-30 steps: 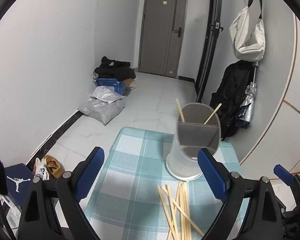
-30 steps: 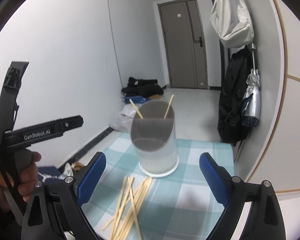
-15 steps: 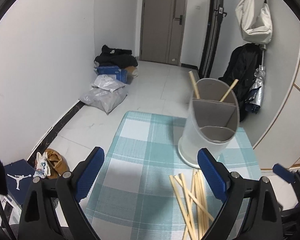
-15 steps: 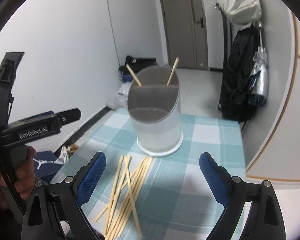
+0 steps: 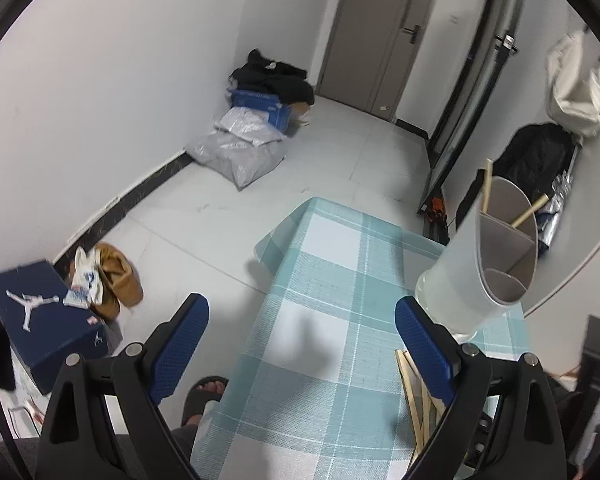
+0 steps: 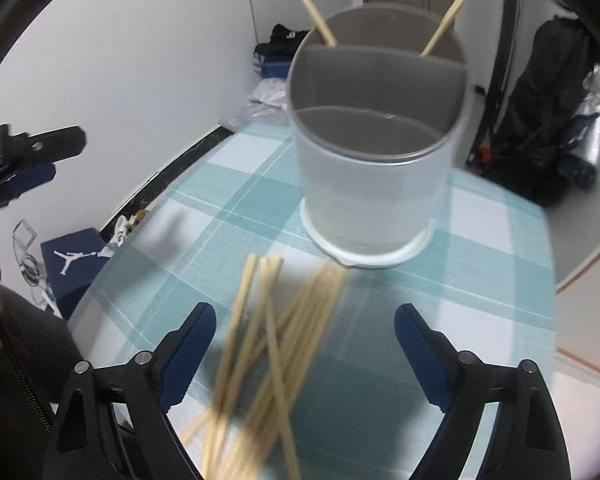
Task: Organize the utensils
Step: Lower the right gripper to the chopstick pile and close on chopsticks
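A pale, divided utensil holder [image 6: 374, 168] stands on the teal checked tablecloth [image 6: 220, 208], with two wooden chopsticks [image 6: 316, 16] leaning in its back compartment. Several loose chopsticks [image 6: 276, 332] lie in a blurred pile in front of it. My right gripper [image 6: 304, 344] hovers over that pile with its jaws wide and closing; the pads touch nothing. In the left wrist view the holder [image 5: 476, 264] is at the right and my left gripper [image 5: 300, 344] stands open above bare cloth, with a few chopsticks [image 5: 416, 400] behind its right finger.
The table's left edge [image 5: 236, 360] drops to a tiled floor with a blue shoebox [image 5: 40, 320], shoes [image 5: 108, 276], grey bags [image 5: 240, 152] and a person's sandalled foot [image 5: 204, 396]. A dark bag [image 6: 548, 120] hangs by the right wall. The left tool [image 6: 20, 160] shows at the right view's left.
Both grippers have come down and tilted toward the table. The right one has closed in on the chopstick pile and holder. The left view has swung left, with the holder now at its right edge.
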Demonstrator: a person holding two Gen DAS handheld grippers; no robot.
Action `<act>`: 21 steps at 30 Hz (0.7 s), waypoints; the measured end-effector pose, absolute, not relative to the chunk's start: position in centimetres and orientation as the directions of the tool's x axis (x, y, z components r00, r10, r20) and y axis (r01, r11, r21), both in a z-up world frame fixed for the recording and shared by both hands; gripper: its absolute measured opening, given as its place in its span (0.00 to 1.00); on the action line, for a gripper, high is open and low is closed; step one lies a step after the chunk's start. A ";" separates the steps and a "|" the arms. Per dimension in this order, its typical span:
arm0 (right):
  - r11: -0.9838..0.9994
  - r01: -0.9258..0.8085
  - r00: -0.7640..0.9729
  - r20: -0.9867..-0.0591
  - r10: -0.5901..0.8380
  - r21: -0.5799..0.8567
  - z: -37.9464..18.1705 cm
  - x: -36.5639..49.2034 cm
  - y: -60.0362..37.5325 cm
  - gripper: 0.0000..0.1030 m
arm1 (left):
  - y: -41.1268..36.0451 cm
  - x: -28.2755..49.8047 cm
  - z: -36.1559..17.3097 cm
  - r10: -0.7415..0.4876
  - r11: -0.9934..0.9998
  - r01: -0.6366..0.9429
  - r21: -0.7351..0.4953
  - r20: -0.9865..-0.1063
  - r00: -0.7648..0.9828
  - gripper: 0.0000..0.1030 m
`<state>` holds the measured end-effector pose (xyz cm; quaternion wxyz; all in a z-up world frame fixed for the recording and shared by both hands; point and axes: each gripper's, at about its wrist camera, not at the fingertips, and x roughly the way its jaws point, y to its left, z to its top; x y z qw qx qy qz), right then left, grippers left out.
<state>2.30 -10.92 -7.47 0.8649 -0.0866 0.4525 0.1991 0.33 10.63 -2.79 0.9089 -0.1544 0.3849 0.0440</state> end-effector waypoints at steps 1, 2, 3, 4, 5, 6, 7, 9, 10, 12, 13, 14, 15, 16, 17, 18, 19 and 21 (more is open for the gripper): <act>0.904 -0.426 0.498 -0.824 0.270 0.039 -7.7 2.7 -10.5 0.80 | 10.8 0.4 -2.9 -0.040 0.945 -0.207 -0.253 -0.718 0.695 0.90; 0.903 -0.427 0.487 -0.830 0.270 0.044 -8.0 3.0 -10.2 0.77 | 11.0 0.6 -3.0 -0.044 0.942 -0.212 -0.261 -0.722 0.690 0.90; 0.903 -0.426 0.475 -0.837 0.272 0.051 -8.3 3.4 -9.7 0.71 | 11.2 0.6 -3.1 -0.055 0.936 -0.217 -0.276 -0.726 0.686 0.90; 0.904 -0.423 0.464 -0.842 0.275 0.062 -8.5 3.8 -9.4 0.66 | 11.2 0.7 -3.2 -0.062 0.933 -0.220 -0.285 -0.729 0.682 0.90; 0.907 -0.415 0.454 -0.846 0.278 0.075 -8.7 4.2 -9.2 0.66 | 11.3 0.7 -3.3 -0.065 0.929 -0.226 -0.292 -0.732 0.678 0.90; 0.909 -0.407 0.447 -0.849 0.283 0.089 -8.9 4.5 -8.9 0.65 | 11.3 0.7 -3.4 -0.065 0.927 -0.233 -0.295 -0.737 0.673 0.90; 0.909 -0.405 0.442 -0.849 0.289 0.099 -9.0 4.7 -8.7 0.64 | 11.3 0.8 -3.5 -0.066 0.926 -0.236 -0.296 -0.741 0.668 0.90; 0.909 -0.405 0.440 -0.851 0.287 0.098 -9.2 5.0 -8.2 0.63 | 11.6 0.8 -3.5 -0.074 0.922 -0.239 -0.304 -0.745 0.663 0.90; 0.910 -0.403 0.438 -0.854 0.281 0.093 -9.4 5.1 -8.0 0.59 | 11.8 0.8 -3.5 -0.075 0.921 -0.241 -0.307 -0.745 0.663 0.90; 0.912 -0.401 0.431 -0.860 0.274 0.090 -9.6 5.5 -7.7 0.51 | 12.0 0.7 -3.4 -0.076 0.919 -0.242 -0.311 -0.742 0.666 0.90; 0.913 -0.398 0.428 -0.862 0.271 0.089 -9.8 5.7 -7.5 0.47 | 12.0 0.6 -3.3 -0.075 0.918 -0.243 -0.312 -0.741 0.667 0.90; 0.916 -0.391 0.427 -0.864 0.266 0.088 -10.0 5.9 -7.5 0.45 | 12.0 0.6 -3.3 -0.075 0.918 -0.244 -0.314 -0.740 0.669 0.90; 0.917 -0.387 0.426 -0.865 0.266 0.091 -10.0 6.0 -7.5 0.39 | 12.3 0.7 -3.4 -0.075 0.917 -0.246 -0.314 -0.740 0.668 0.90; 0.919 -0.383 0.422 -0.867 0.266 0.095 -10.2 6.1 -7.6 0.33 | 12.3 0.7 -3.4 -0.074 0.917 -0.247 -0.313 -0.742 0.666 0.90; 0.920 -0.378 0.416 -0.870 0.264 0.099 -10.4 6.4 -7.5 0.30 | 12.3 0.7 -3.4 -0.072 0.917 -0.249 -0.311 -0.744 0.664 0.90; 0.922 -0.372 0.407 -0.873 0.268 0.109 -10.5 6.5 -7.5 0.26 | 12.4 0.8 -3.5 -0.073 0.917 -0.250 -0.312 -0.746 0.663 0.90; 0.922 -0.369 0.400 -0.874 0.275 0.121 -10.6 6.7 -7.5 0.22 | 12.3 0.8 -3.5 -0.073 0.916 -0.251 -0.312 -0.746 0.661 0.90; 0.922 -0.364 0.402 -0.871 0.282 0.131 -10.4 6.7 -7.6 0.18 | 12.4 0.8 -3.5 -0.072 0.917 -0.250 -0.310 -0.746 0.662 0.90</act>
